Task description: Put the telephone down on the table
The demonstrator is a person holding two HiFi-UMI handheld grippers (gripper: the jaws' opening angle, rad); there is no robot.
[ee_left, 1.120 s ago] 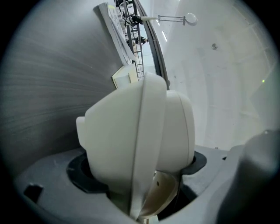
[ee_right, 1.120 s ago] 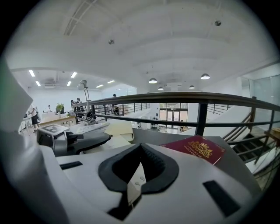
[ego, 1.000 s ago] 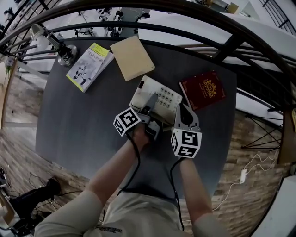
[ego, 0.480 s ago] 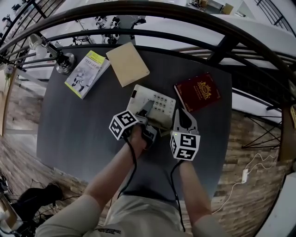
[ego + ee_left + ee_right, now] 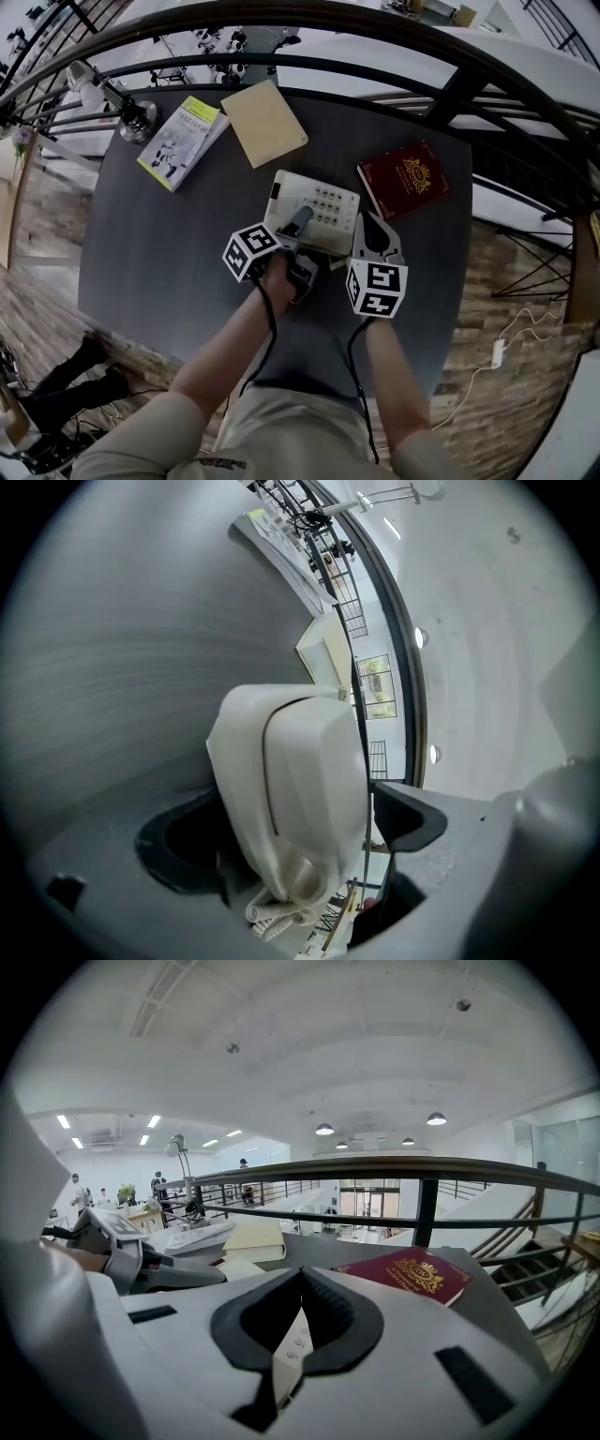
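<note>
A cream telephone (image 5: pixel 323 199) lies flat on the dark grey table (image 5: pixel 159 253). My left gripper (image 5: pixel 300 223) reaches over its near left part. In the left gripper view the cream handset (image 5: pixel 300 761) stands between the widely spread jaws of my left gripper (image 5: pixel 291 832), and its coiled cord (image 5: pixel 281 921) hangs below. The pads do not seem to press on it. My right gripper (image 5: pixel 373 232) is at the telephone's near right edge. In the right gripper view my right gripper (image 5: pixel 298 1321) is shut on that thin cream edge of the telephone (image 5: pixel 284 1365).
A dark red book (image 5: pixel 408 178) lies just right of the telephone. A tan notebook (image 5: pixel 264 122), a yellow and white booklet (image 5: pixel 183 141) and a desk lamp's base (image 5: pixel 139 117) sit at the far left. A black railing (image 5: pixel 450 94) runs behind the table.
My left gripper has tipped down a little over the telephone. The telephone and my right gripper hold their places, and the view has swayed slightly.
</note>
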